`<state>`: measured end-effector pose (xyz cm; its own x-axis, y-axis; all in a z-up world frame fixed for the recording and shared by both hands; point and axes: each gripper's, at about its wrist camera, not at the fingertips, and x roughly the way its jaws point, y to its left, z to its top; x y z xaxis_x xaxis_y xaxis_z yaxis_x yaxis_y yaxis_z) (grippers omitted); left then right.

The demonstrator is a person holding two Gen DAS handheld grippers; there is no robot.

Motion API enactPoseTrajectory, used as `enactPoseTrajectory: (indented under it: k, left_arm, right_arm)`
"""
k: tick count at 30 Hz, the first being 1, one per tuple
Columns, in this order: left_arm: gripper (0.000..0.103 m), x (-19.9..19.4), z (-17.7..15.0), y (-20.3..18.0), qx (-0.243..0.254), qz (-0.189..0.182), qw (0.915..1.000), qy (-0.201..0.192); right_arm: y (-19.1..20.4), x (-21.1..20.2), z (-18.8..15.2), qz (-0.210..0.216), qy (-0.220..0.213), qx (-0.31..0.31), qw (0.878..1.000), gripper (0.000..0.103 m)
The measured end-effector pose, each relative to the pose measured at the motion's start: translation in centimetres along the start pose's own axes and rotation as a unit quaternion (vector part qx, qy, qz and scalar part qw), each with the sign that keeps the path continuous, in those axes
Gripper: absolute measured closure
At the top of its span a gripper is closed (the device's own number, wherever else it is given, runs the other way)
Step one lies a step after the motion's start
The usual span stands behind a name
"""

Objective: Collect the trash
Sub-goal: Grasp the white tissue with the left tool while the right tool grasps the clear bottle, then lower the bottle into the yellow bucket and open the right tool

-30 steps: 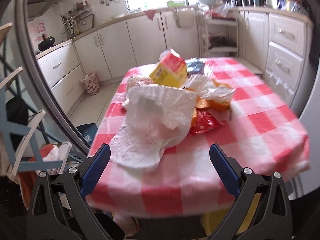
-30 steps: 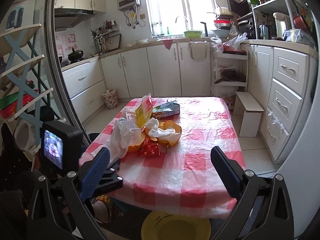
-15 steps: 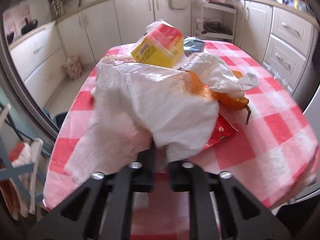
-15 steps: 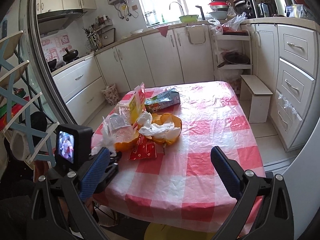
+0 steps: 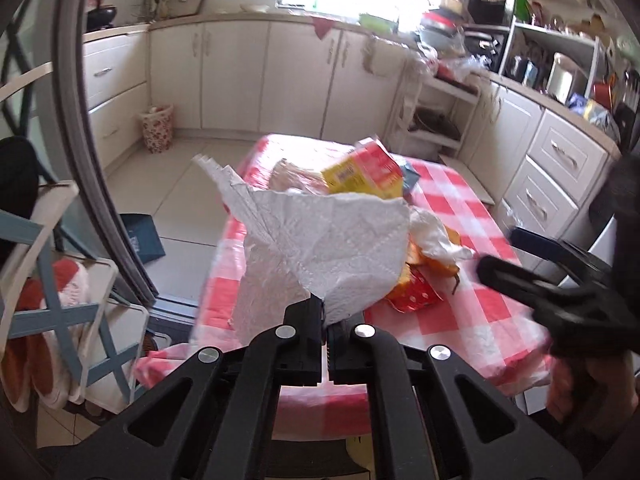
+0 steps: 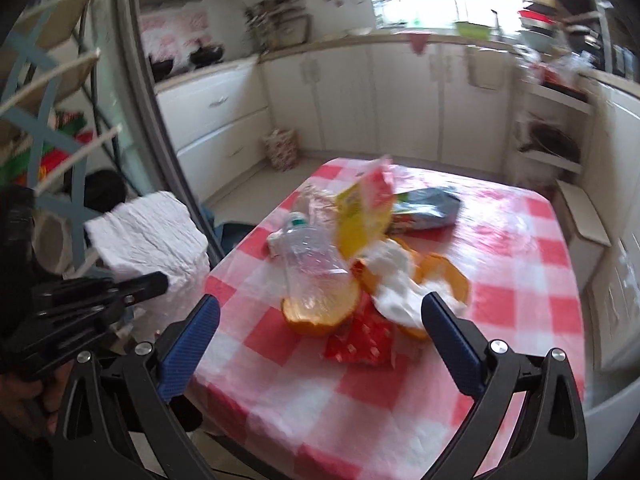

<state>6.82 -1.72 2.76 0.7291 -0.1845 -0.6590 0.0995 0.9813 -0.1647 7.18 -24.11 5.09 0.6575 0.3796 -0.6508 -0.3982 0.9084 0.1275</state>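
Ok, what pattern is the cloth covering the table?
Red and white checks on the tablecloth, clearest in the right wrist view.

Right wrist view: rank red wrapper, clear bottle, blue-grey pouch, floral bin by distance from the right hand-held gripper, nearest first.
1. Red wrapper, between the open right hand-held gripper's fingers, near table edge.
2. Clear bottle, left of centre, on the pile.
3. Blue-grey pouch, mid-table, behind the pile.
4. Floral bin, on the floor by the cabinets.

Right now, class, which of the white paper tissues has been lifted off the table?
The large tissue pinched in the left gripper, held clear of the table; the smaller crumpled tissue lies on the orange peels.
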Motion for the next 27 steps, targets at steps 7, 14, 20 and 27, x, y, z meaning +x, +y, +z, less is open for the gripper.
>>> enactPoseTrajectory:
  k: [7,14,20,27]
  left_arm:
    - [0.101,-0.4,-0.2,1.9,-0.025,-0.025,0.9993,0.007]
    - [0.101,-0.8,-0.1,2.7,-0.032,-0.036,0.9988,0.002]
    - [0.101,-1.3,-0.1,3.3,-0.039,-0.042,0.9984,-0.005]
    - [0.101,-2.1,-0.8,2.5,-0.027,-0.074,0.9967,-0.018]
  right_arm:
    - [0.7,11.4,4.1,0.006,0.104,-0.029,0.994,0.007]
    - [-0.1,15.6,4.5,0.017,0.177,-0.021,0.984,0.048]
    - [0.8,10.1,5.0,0.05,0.126,0.003,0.991,0.048]
    - [1.1,-2.7,4.0,0.082,0.066,0.01,0.994,0.048]
